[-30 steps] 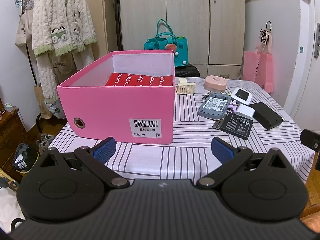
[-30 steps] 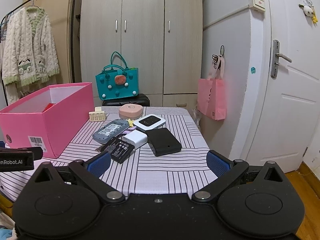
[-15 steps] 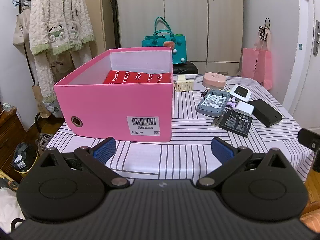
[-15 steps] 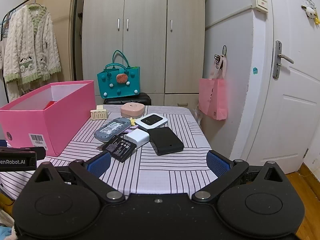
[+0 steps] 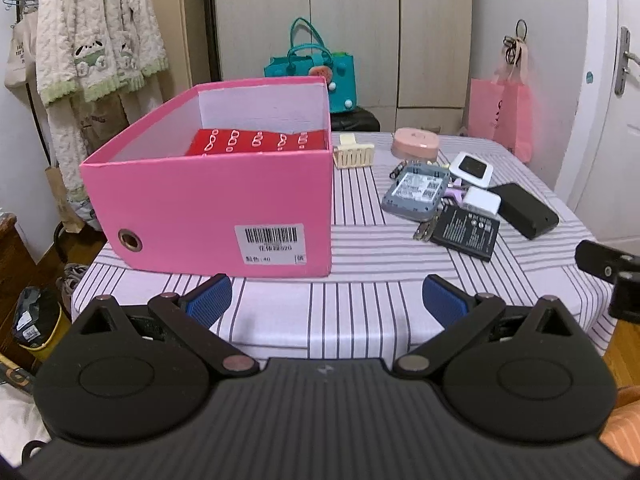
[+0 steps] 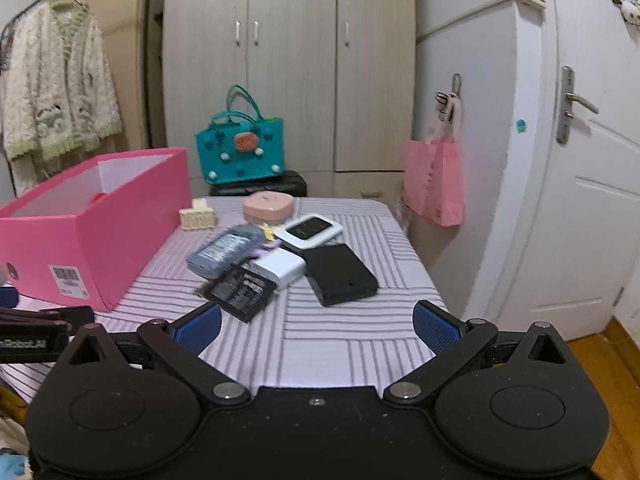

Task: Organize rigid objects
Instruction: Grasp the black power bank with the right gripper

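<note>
Both the left gripper (image 5: 326, 300) and the right gripper (image 6: 316, 326) hang spread wide and empty over the near edge of the striped surface (image 5: 360, 292). The pink box (image 5: 208, 200) (a red case inside) stands at the left edge; the small devices (image 6: 280, 256) lie clustered toward the right edge.

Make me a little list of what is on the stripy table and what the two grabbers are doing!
container: pink box, open on top, on the striped tablecloth
inside box: red box with a glasses pattern
loose pile beside box: cream hair claw, pink round case, grey router, white router, white charger, flat black battery, black power bank
left gripper: open, holding nothing, near the table edge
right gripper: open, holding nothing, facing the pile
</note>
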